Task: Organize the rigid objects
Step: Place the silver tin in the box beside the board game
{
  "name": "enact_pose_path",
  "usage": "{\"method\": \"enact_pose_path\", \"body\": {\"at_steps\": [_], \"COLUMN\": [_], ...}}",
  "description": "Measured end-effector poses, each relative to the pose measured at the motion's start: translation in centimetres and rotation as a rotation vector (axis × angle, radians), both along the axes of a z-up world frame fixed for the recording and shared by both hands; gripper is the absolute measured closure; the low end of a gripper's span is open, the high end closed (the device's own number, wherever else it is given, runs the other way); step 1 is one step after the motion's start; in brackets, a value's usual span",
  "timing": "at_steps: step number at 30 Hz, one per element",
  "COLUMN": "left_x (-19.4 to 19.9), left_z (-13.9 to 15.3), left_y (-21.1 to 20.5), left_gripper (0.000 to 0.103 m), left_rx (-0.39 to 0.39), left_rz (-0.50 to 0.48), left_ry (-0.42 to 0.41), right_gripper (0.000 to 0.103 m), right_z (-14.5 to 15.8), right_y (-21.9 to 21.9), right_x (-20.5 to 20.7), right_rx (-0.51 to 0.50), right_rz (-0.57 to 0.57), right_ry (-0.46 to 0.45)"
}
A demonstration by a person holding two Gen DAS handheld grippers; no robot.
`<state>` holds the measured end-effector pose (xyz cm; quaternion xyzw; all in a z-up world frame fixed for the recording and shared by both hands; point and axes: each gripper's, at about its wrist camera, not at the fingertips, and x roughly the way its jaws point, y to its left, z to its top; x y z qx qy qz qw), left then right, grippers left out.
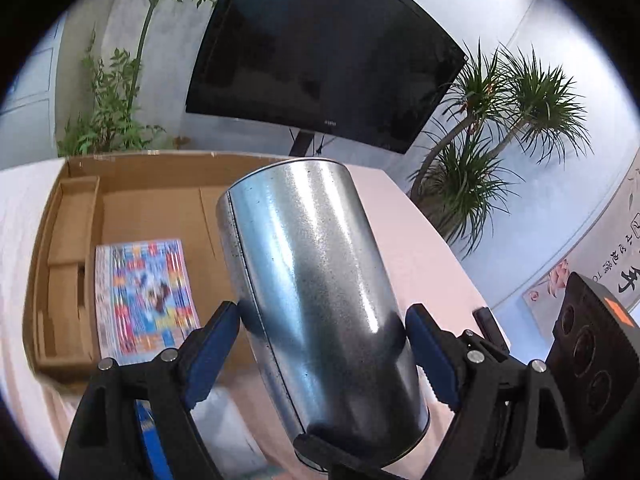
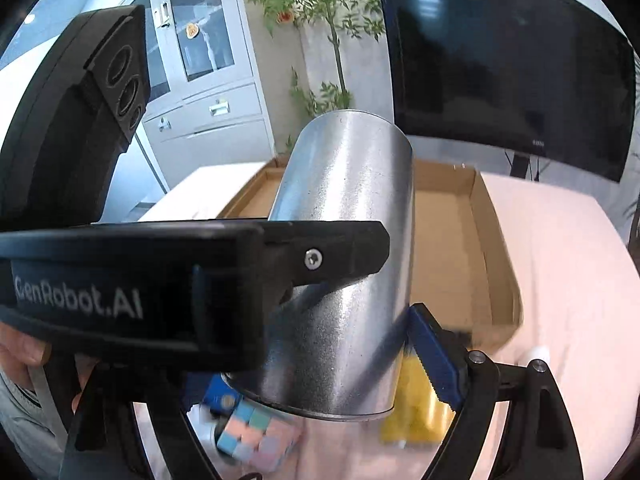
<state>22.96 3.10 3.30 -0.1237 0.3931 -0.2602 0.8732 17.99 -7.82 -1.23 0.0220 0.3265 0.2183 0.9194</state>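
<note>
While tilted, metal can (image 1: 320,280) leans toward cardboard box (image 1: 152,204).

Both the left gripper (image 1: 322,326) and right gripper (image 2: 352,332) clamp wide, jaws angled downward.

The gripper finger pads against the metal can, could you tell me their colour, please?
Blue pads, clearest in the left wrist view.

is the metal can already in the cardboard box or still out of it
Out. The metal can is held between both grippers' blue fingers, in front of the cardboard box.
</note>
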Motion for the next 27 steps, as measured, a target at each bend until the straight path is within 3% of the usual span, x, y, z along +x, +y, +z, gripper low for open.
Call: {"method": "enact_pose_path", "body": {"at_steps": [5,9,17,22,24,27], "left_x": [3.7,6.1,11.7,11.6,11.5,11.3], "left_z": [0.0,-1.5,-9.6,-12.4,-13.2,-13.2], "left_y": [0.7,0.4,0.1,-0.5,-0.3,-0.2], "left_gripper": [0.018,0.018,0.019,0.019,0.02,0.02], "left_rx": [-0.009,0.005,0.02,0.069,0.053,0.06], "left_rz": [0.0,0.013,0.034,0.021,0.015,0.025], "left_ry": [0.021,0.066,0.294,0.376,0.393,0.391], "right_gripper": [0.017,0.017,0.018,0.018,0.017,0.017], "right_z": [0.4,-0.6,-7.2,-10.9,-11.8,-11.3], "right_y": [0.6,0.8,0.9,1.4,1.5,1.6], "right_x": [3.7,7.6,15.3,15.5,15.8,15.3], "right_rx": [-0.002,0.007,0.041,0.045,0.046,0.043], "right_rz": [0.0,0.007,0.034,0.049,0.047,0.052], "right_ry": [-0.01,0.039,0.26,0.377,0.416,0.414]}}
